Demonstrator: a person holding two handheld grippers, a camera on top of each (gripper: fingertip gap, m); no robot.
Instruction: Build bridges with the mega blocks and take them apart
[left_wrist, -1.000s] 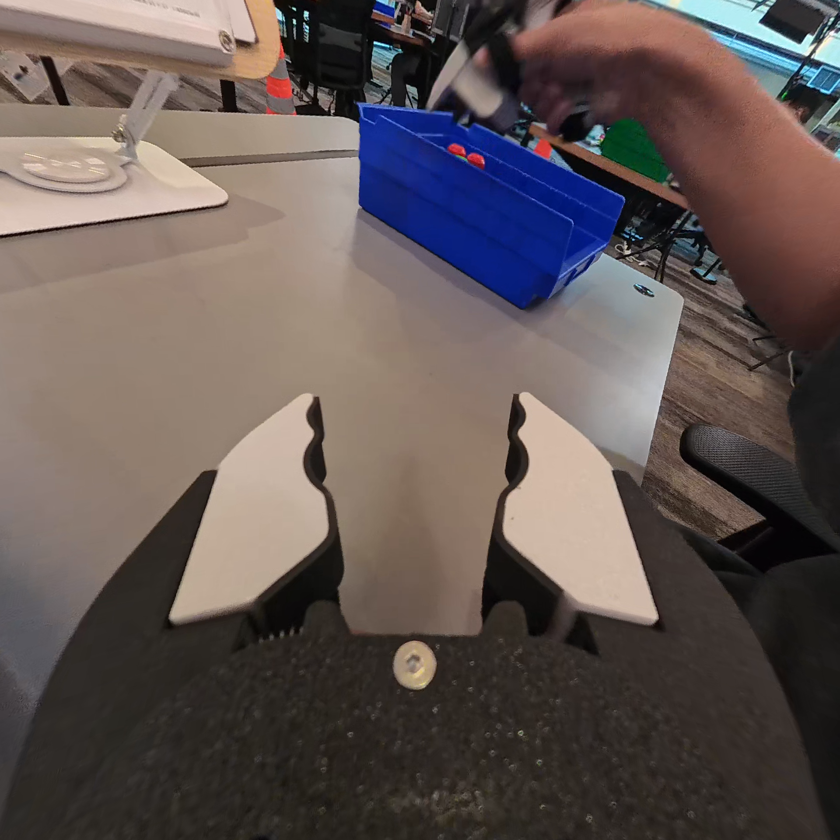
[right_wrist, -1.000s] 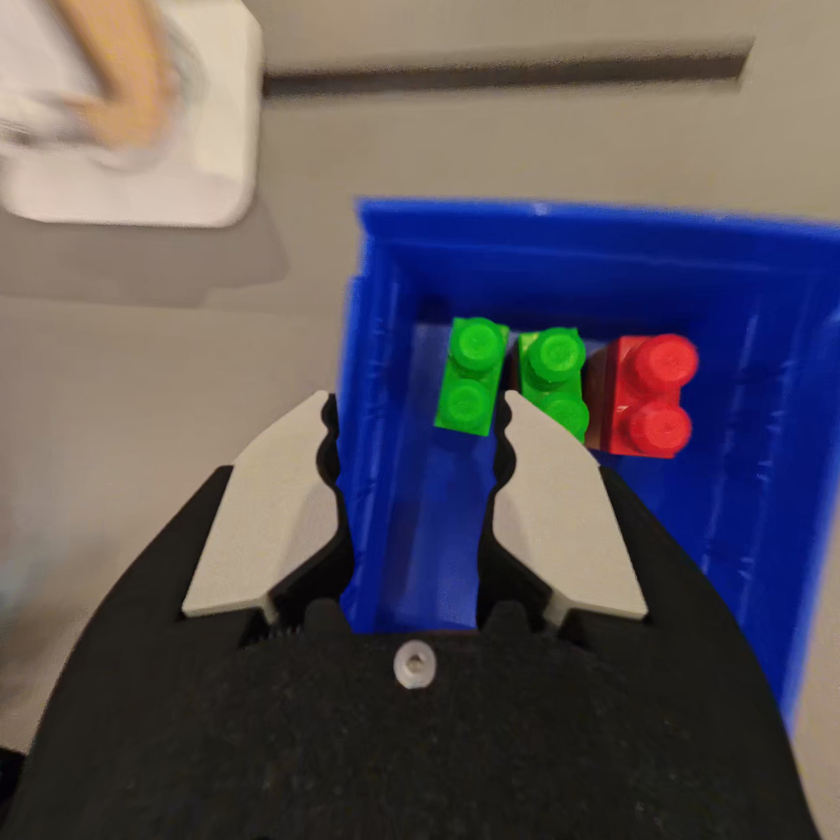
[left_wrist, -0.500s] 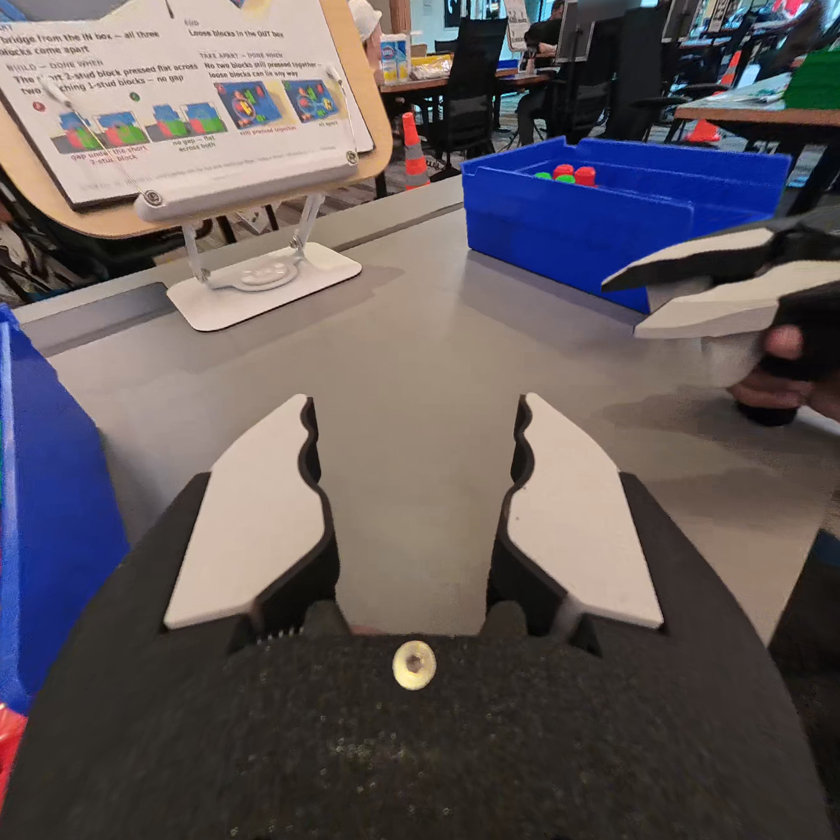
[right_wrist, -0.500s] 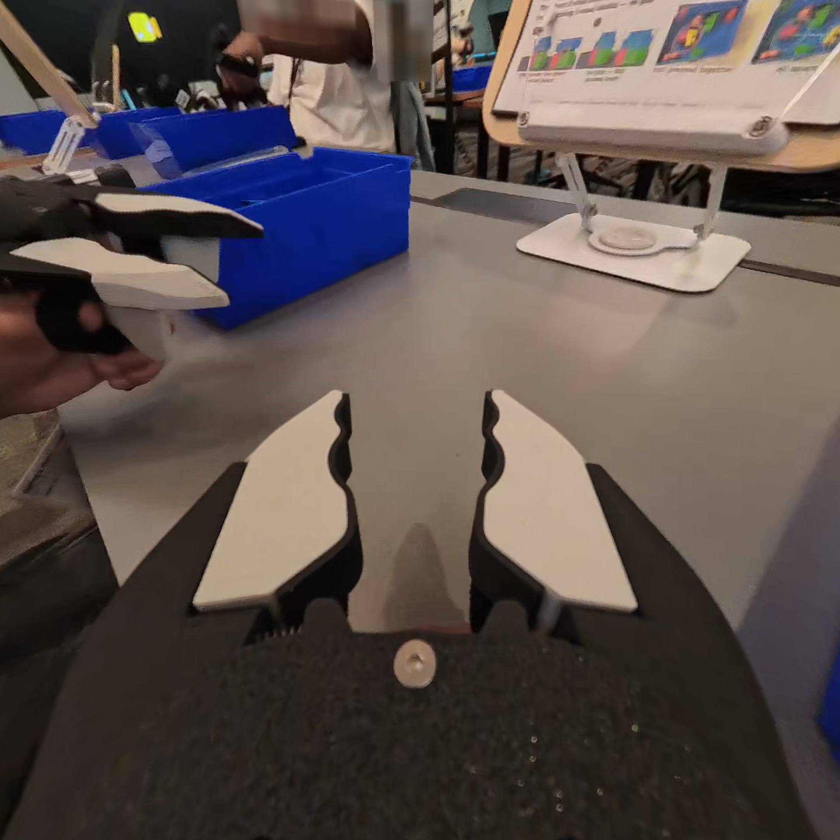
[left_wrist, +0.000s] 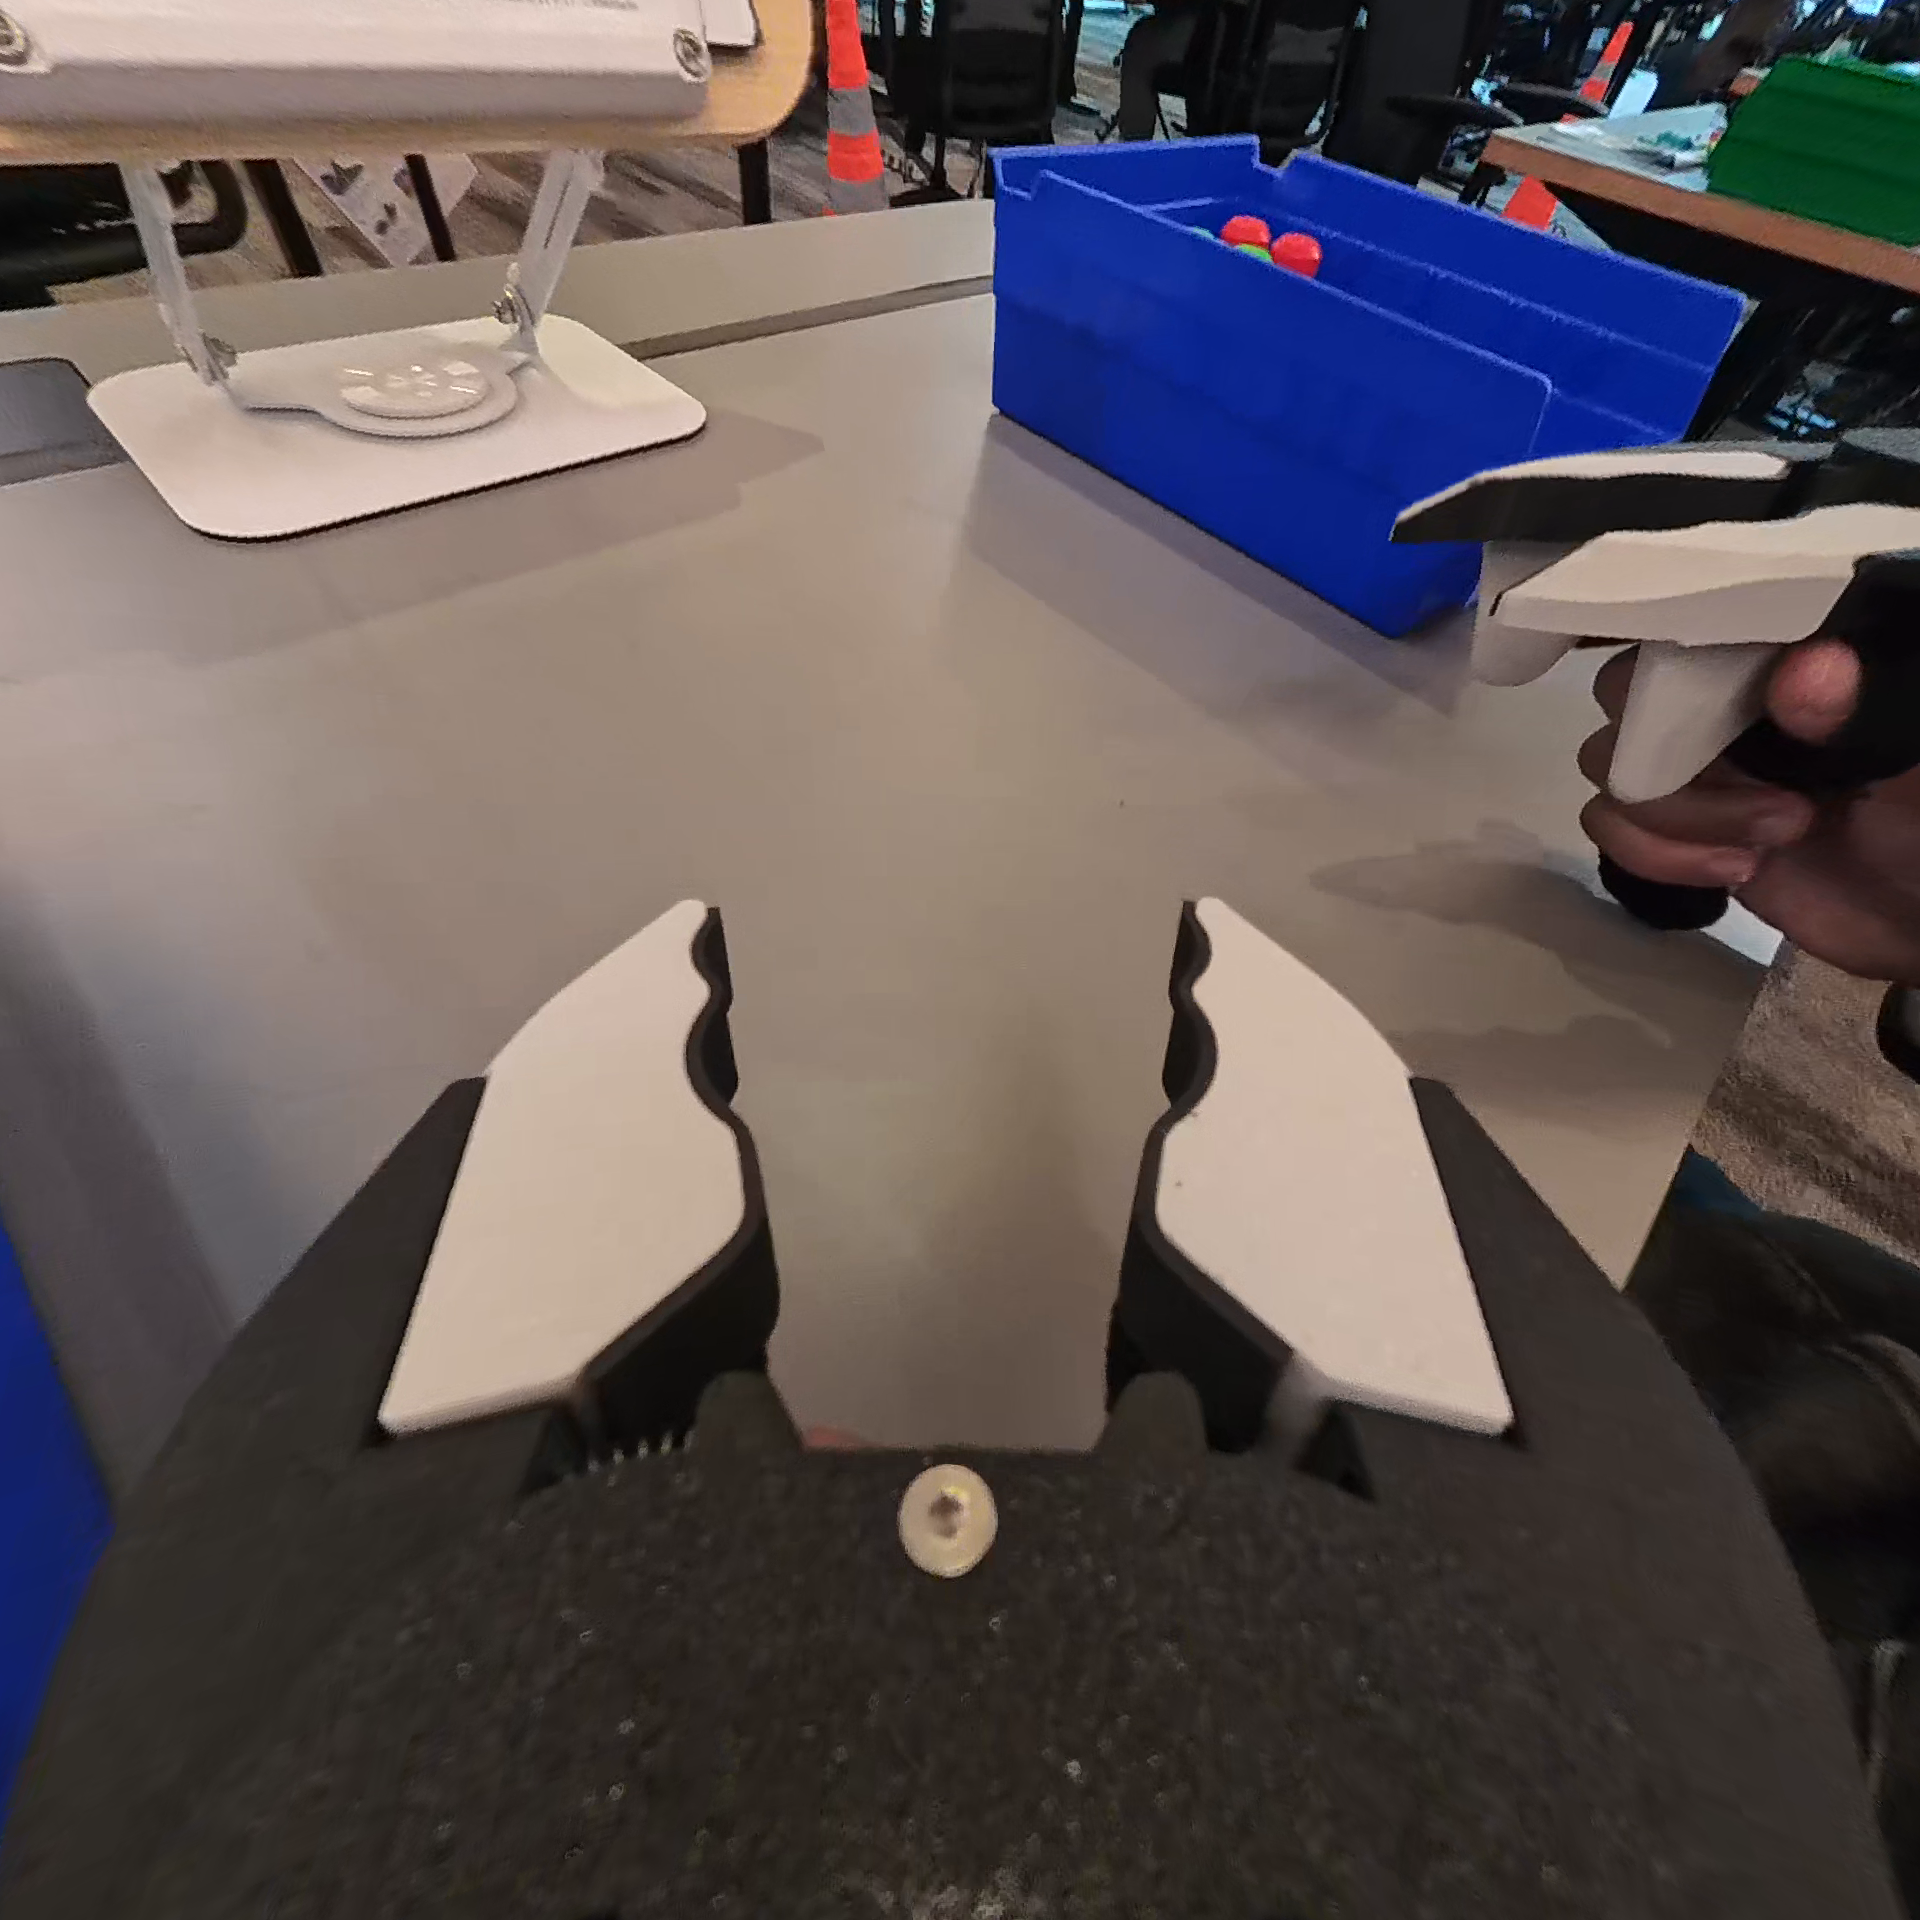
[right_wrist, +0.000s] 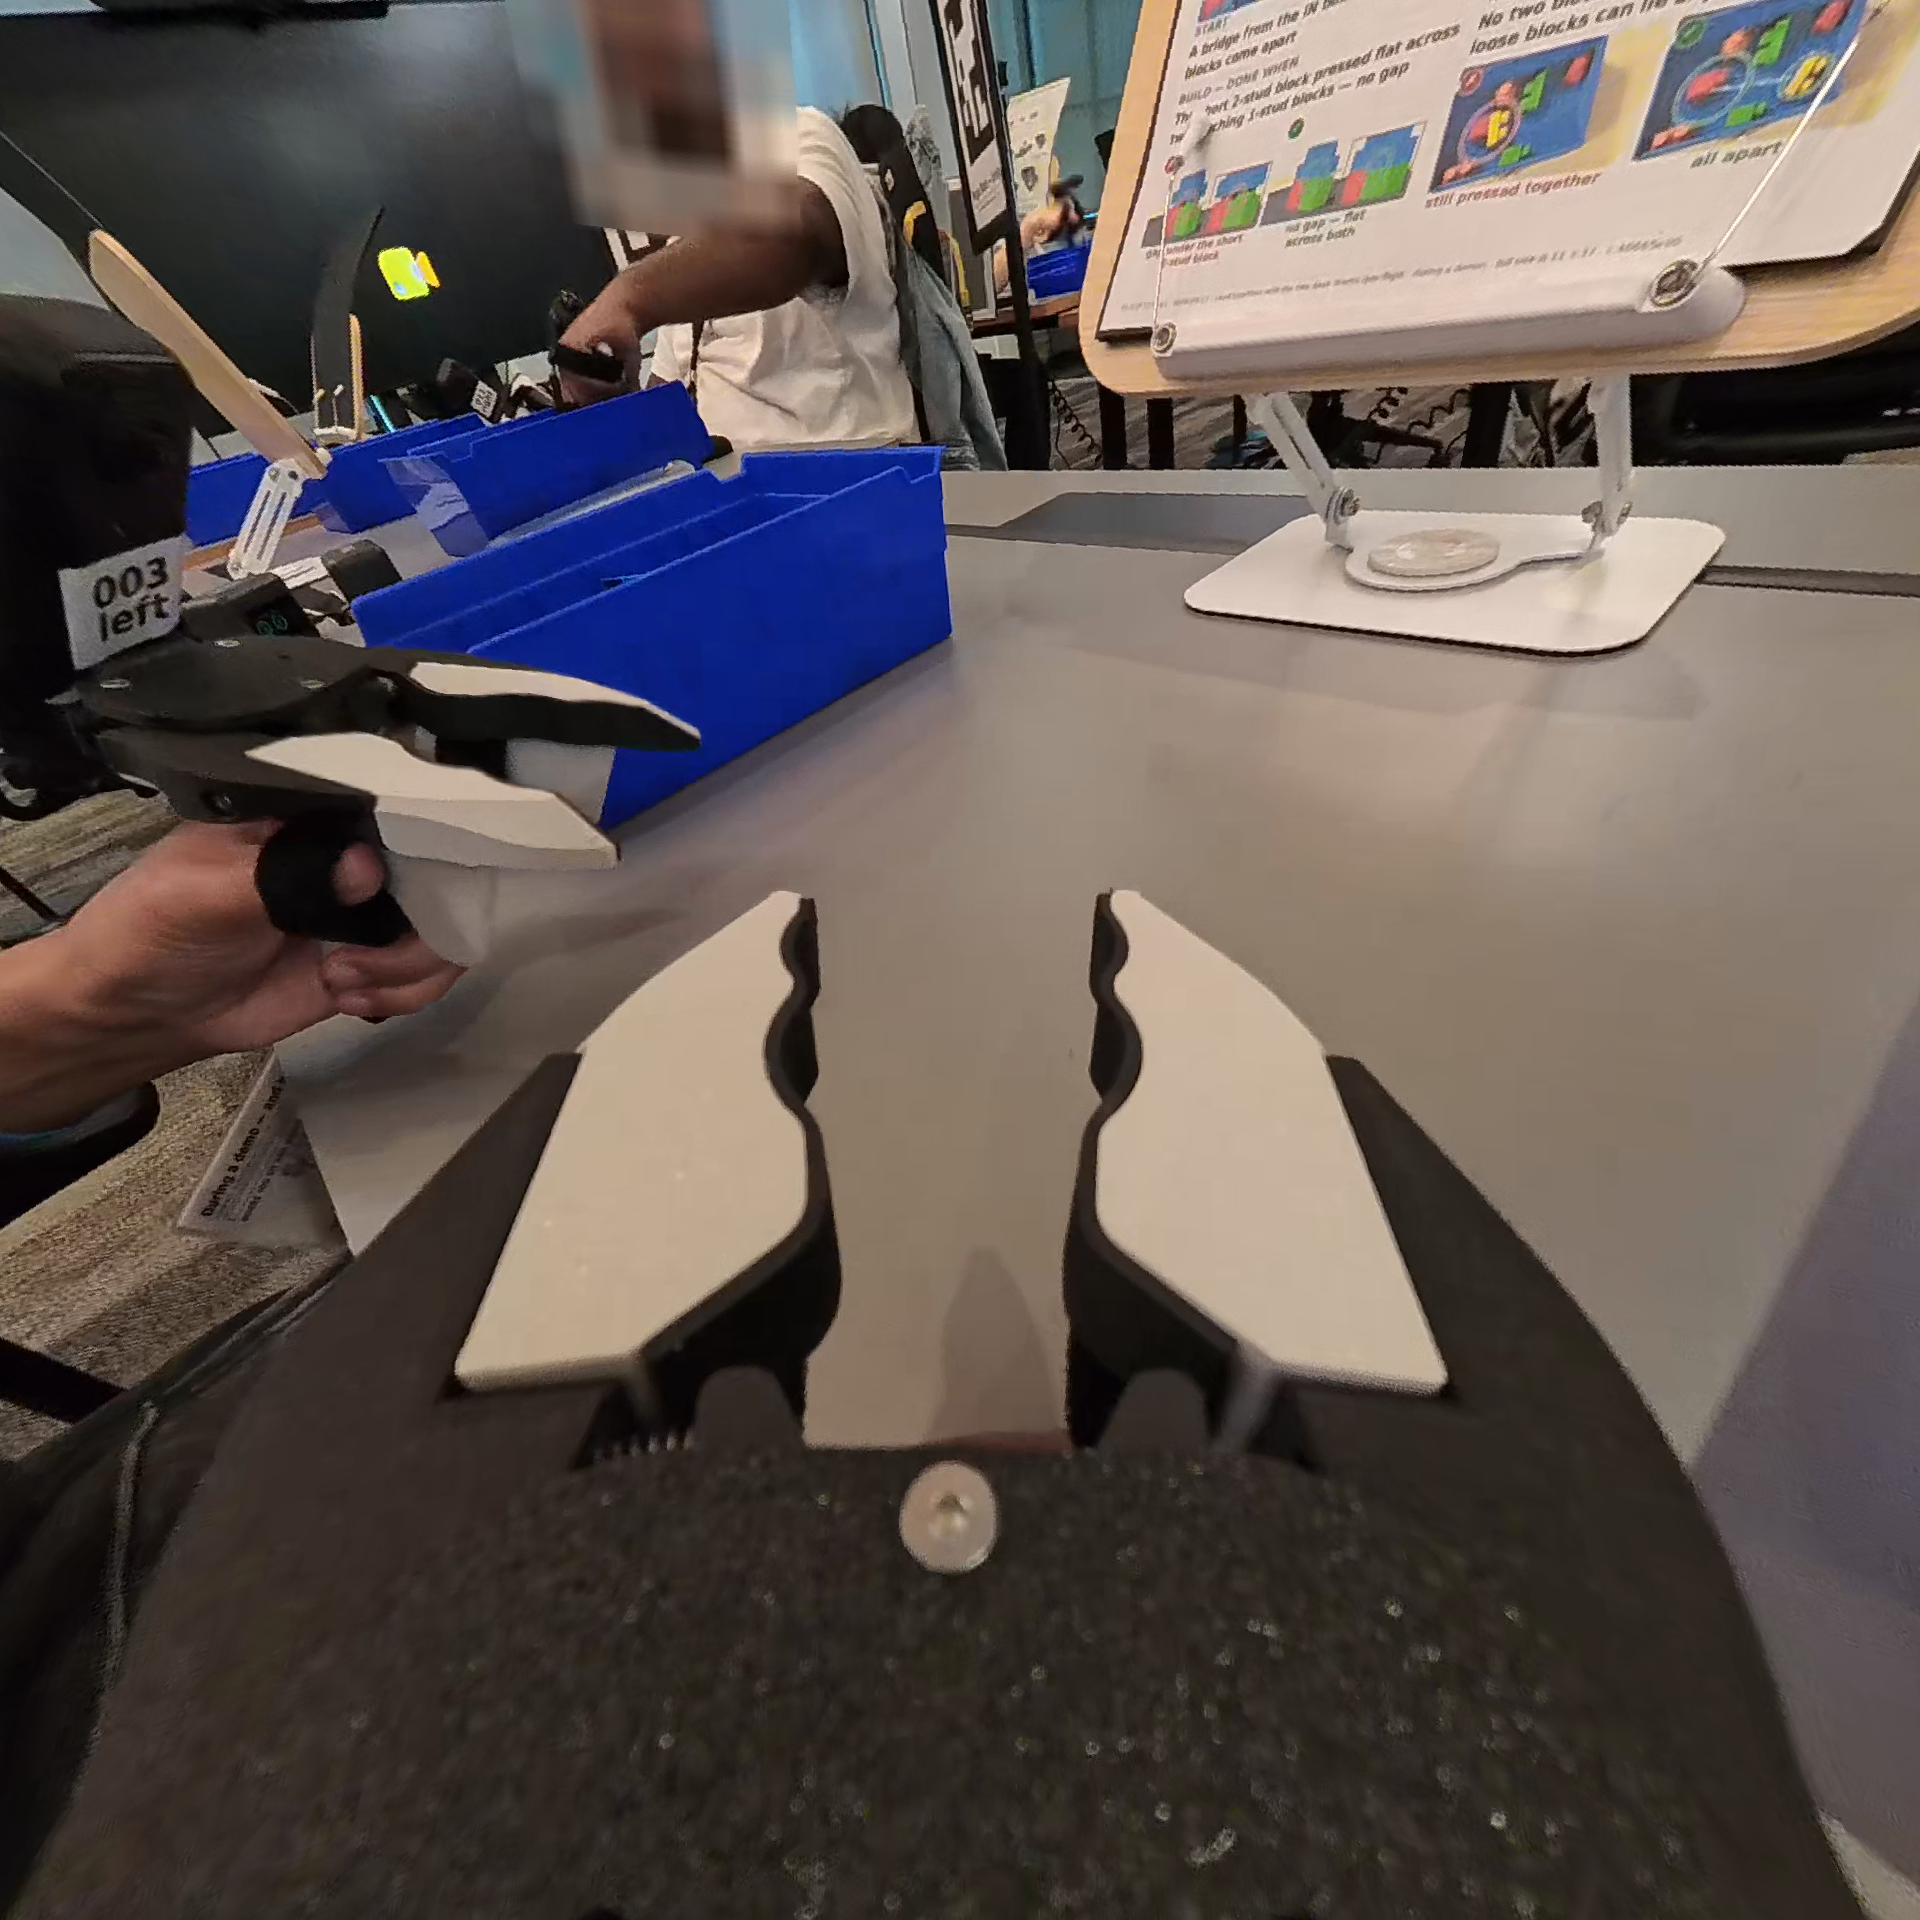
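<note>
Your grey table (left_wrist: 935, 727) now fills the middle of both views, bare between the grippers — a second ago your right wrist view looked straight down into the blue bin (left_wrist: 1299, 395) at two green blocks and a red one. You have pulled back without a block, so building has not started.

The bin sits in the upper right of the left wrist view, red mega blocks (left_wrist: 1273, 244) peeking over its rim, with a sliver of green beside them. A second blue bin (right_wrist: 727, 613) lies mid-left in the right wrist view. The instruction stand (left_wrist: 416, 416) is upper left.

Your left gripper (left_wrist: 951, 1039) is spread wide and empty; your right gripper (right_wrist: 956, 1039) is parted more narrowly, also empty — much as half a second ago.
</note>
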